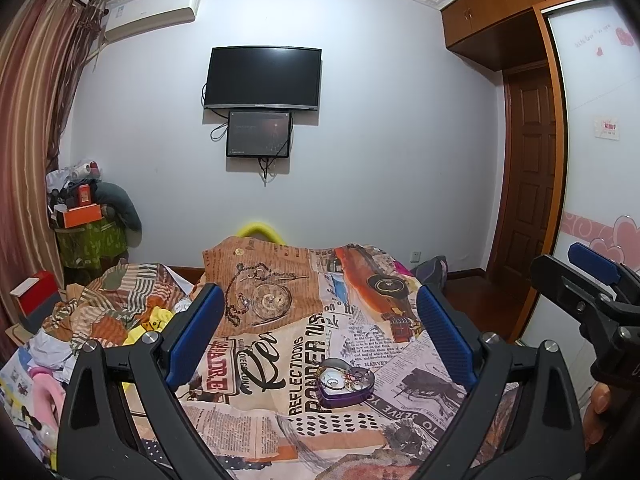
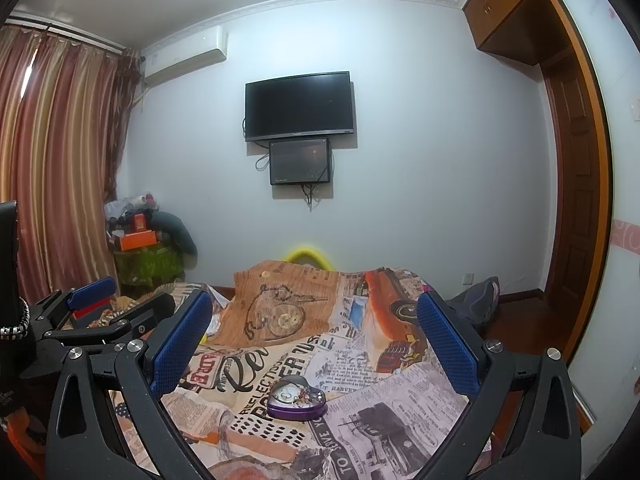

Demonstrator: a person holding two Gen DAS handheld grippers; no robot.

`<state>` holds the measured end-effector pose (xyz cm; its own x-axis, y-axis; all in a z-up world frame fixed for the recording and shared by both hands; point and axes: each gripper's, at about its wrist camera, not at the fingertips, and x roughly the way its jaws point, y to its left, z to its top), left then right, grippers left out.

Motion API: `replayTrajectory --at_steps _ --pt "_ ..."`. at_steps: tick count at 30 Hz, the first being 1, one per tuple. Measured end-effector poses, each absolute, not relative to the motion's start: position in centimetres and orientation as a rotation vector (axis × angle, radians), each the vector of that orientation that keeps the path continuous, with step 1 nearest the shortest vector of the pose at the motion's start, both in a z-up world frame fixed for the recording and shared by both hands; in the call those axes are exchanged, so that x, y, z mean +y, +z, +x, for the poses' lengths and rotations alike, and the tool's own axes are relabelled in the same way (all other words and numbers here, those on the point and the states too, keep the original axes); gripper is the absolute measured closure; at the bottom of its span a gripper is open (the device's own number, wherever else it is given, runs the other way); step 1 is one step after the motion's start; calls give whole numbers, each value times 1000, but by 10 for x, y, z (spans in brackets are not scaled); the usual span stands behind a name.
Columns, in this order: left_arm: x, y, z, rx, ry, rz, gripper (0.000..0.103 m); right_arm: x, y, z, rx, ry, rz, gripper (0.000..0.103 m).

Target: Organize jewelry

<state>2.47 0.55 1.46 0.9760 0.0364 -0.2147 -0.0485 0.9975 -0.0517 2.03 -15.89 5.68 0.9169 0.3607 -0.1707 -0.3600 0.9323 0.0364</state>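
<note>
Though in view, tin (image 1: 345, 385) contents indistinct.

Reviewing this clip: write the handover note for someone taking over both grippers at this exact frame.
Left gripper: open, holding nothing, raised above the bed.
Right gripper: open, holding nothing, raised beside the left one.
The purple heart-shaped tin sits lidless on the newspaper-print bedspread, in front of both grippers. It holds small jewelry pieces, something ring-like and a bit of red; finer detail is too small to tell. The pocket watch and chain further back are printed on the fabric, not real.
Done: some pieces lie in the tin.
Left: no loose jewelry or lid is visible on the bedspread; look for them before moving on.
</note>
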Motion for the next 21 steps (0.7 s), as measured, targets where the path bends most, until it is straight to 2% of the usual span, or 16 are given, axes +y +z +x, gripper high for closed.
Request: replayTrajectory --at_steps 21 --pt "7 11 29 227 31 -67 6 -161 56 22 179 367 4 1"
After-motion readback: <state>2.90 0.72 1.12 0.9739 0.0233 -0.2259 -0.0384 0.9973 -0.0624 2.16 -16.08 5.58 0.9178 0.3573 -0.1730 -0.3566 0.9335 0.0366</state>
